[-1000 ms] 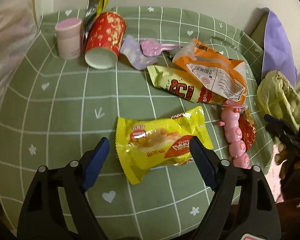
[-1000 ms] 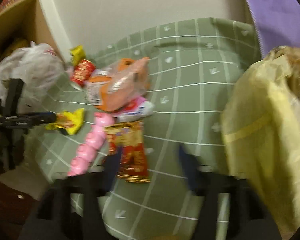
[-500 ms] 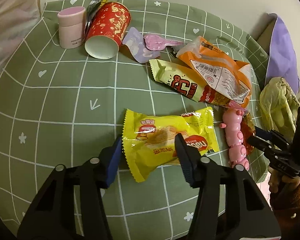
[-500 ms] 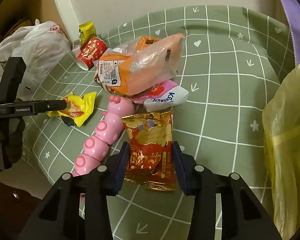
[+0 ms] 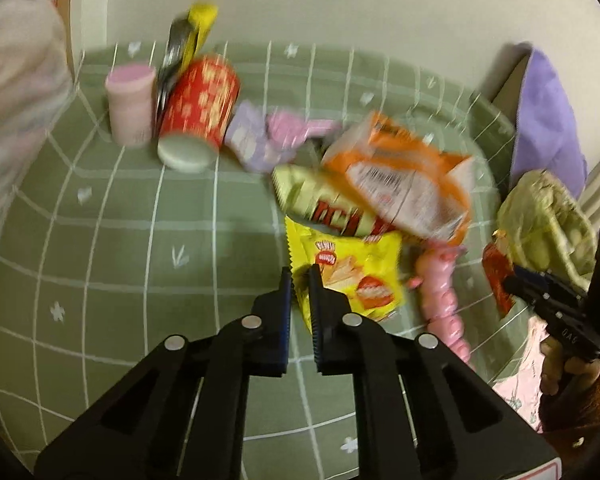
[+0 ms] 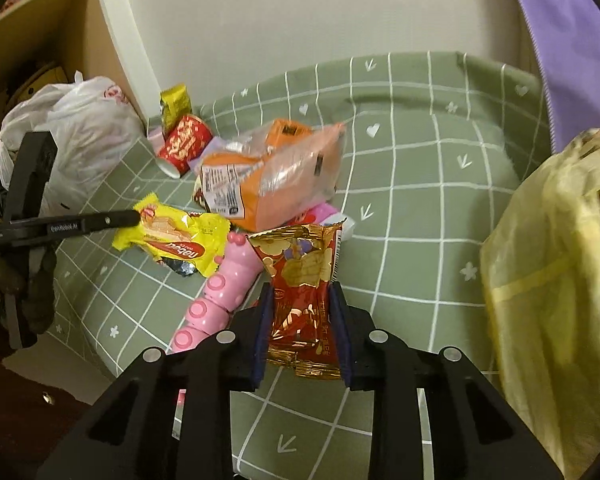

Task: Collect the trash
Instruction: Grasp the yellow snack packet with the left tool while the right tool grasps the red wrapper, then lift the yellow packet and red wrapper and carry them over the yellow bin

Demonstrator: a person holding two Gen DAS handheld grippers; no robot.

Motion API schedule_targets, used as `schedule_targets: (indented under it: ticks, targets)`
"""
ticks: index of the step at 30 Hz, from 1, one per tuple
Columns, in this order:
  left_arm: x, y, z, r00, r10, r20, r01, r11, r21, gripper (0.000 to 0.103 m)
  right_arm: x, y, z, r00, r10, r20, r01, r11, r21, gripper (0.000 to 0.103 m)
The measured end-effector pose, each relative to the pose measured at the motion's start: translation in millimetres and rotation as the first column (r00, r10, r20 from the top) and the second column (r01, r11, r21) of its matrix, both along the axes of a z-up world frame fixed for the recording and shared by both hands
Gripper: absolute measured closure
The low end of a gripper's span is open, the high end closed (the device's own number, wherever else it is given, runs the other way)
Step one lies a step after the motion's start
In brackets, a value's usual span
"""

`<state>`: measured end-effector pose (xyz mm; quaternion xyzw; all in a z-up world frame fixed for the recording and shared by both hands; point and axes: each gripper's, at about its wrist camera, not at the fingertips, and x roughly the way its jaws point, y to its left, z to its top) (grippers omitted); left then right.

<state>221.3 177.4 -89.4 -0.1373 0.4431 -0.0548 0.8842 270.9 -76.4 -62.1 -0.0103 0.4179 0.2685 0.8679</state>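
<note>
Both grippers have closed since a second ago. The left gripper (image 5: 300,276) was wide open around the yellow wrapper (image 5: 350,276); now its jaws are nearly together, pinching the wrapper's left edge. In the right view the wrapper (image 6: 176,236) hangs from the left gripper's tip (image 6: 134,218), so I judge it is lifted off the green tablecloth (image 5: 120,240), or close to it.

The right gripper (image 6: 302,300) has also clamped: half a second ago its jaws were straddling the red-gold wrapper (image 6: 304,280), now they press on both of its sides, and its top stands up above the cloth. In the left view that same wrapper (image 5: 498,268) is up in the air beside the yellowish bag (image 5: 548,216).

So I have two pieces in hand at once. The next step is probably dropping them into the yellowish bag (image 6: 556,272) at the right edge. I can't see the bag's opening from here.

Still on the cloth: orange bag (image 6: 272,168), long pale snack wrapper (image 5: 320,204), red cup (image 5: 200,108) lying on its side, pink jar (image 5: 130,108), purple and pink bits (image 5: 260,136) behind. The pink caterpillar toy (image 6: 220,292) lies just beside the red-gold wrapper. It looks like a toy, not trash, so I leave it.

The left view is motion-blurred, so I can't confirm how deep its grip is. An edge pinch on thin foil could slip.
</note>
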Motion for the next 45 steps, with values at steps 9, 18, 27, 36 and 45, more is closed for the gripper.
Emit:
schedule_targets:
  ticks: [9, 18, 27, 36, 45]
  targets:
    - [0.1, -12.5, 62.4, 0.983, -0.064, 0.173, 0.061, 0.998, 0.024, 0.101, -15.2, -19.9, 40.5, 0.994, -0.052, 0.095, 0.050, 0.999, 0.021, 0.076]
    - [1.9, -10.7, 4.8, 0.987, -0.141, 0.079, 0.139, 0.990, 0.030, 0.041, -19.0, -28.5, 30.6, 0.995, -0.079, 0.060, 0.077, 0.996, 0.033, 0.076]
    - [15.3, -28.4, -33.5, 0.996, -0.044, -0.083, 0.058, 0.982, 0.178, 0.041, -17.0, -23.7, 17.6, 0.997, -0.069, 0.021, 0.068, 0.997, 0.039, 0.076]
    - [-11.5, -3.0, 2.5, 0.987, -0.036, 0.154, 0.040, 0.999, -0.019, 0.041, -17.0, -26.0, 13.2, 0.998, -0.066, 0.012, 0.066, 0.997, 0.033, 0.076]
    - [-10.4, 11.3, -33.3, 0.997, 0.077, 0.007, -0.077, 0.995, 0.059, 0.041, -12.4, -24.3, 9.6, 0.998, -0.056, -0.002, 0.056, 0.998, 0.039, 0.075]
